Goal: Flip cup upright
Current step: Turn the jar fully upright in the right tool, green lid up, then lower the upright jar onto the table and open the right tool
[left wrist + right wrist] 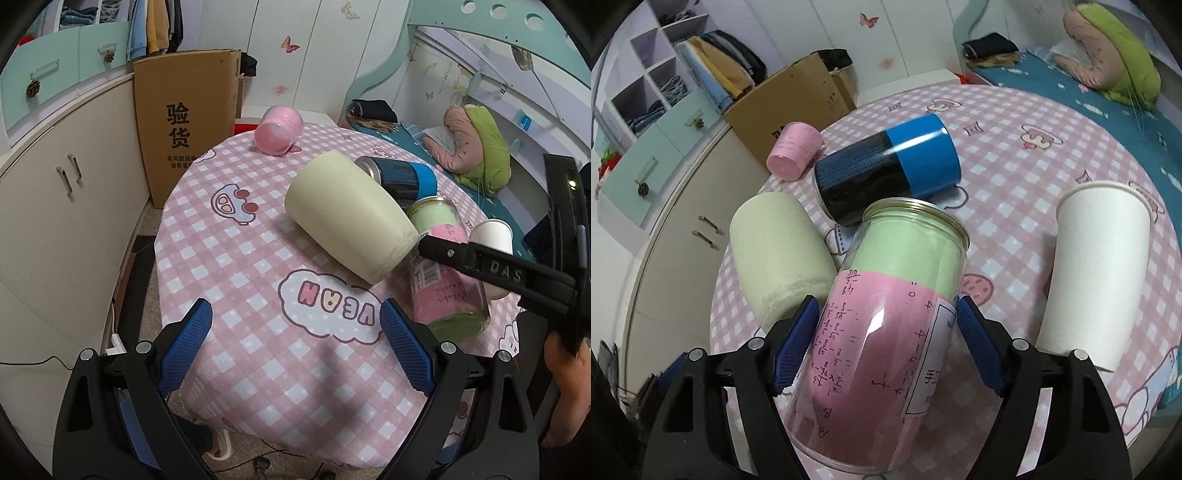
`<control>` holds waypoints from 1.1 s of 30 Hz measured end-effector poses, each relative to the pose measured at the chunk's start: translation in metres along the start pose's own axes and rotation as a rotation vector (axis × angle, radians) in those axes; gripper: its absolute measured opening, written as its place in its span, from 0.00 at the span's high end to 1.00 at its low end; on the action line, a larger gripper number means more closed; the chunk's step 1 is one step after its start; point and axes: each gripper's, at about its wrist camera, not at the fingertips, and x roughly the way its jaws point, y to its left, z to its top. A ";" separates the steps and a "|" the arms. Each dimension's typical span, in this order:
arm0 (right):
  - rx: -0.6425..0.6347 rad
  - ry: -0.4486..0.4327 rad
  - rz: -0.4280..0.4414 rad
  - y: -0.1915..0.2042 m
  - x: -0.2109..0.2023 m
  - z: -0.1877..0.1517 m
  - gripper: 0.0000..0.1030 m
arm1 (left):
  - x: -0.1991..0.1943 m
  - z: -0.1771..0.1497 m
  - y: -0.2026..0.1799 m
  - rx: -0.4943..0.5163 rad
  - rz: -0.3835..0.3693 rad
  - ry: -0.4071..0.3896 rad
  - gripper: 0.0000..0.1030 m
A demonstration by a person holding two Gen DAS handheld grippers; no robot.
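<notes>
Both grippers: you're working over the checked table (pixel 229 258).
Right gripper (pixel 886 325): it's clamping the clear jar (pixel 886 295), lying tilted.
Left gripper (pixel 295 332): hanging wide, holding nothing.
Cream cup (pixel 347 218): lying at your left gripper's 12 o'clock.

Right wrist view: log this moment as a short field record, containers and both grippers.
surface: round table with pink checked cloth
clear jar: pink and green jar on its side, between the right gripper's pads
right gripper: pads at the jar's sides, closure unclear
left gripper: open, empty
cream cup: on its side, left of jar
blue-black can: on its side
white paper cup: upright
pink cup: on its side, far edge
</notes>
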 end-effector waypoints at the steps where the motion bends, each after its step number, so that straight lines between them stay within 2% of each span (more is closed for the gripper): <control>1: -0.013 -0.011 -0.004 0.001 -0.002 -0.001 0.29 | 0.000 0.000 0.000 -0.001 0.001 0.001 0.10; 5: -0.070 -0.073 -0.019 0.006 -0.014 -0.007 0.29 | -0.001 0.001 -0.001 0.003 0.000 -0.002 0.10; 13: -0.211 -0.261 -0.117 0.020 -0.047 -0.020 0.31 | -0.004 -0.003 -0.013 0.017 0.008 -0.010 0.10; 19: -0.242 -0.291 -0.120 0.021 -0.056 -0.034 0.31 | -0.010 -0.007 -0.014 0.024 0.029 -0.014 0.10; 33: -0.238 -0.318 -0.055 0.035 -0.087 -0.071 0.28 | -0.050 -0.020 -0.019 0.027 0.053 -0.067 0.10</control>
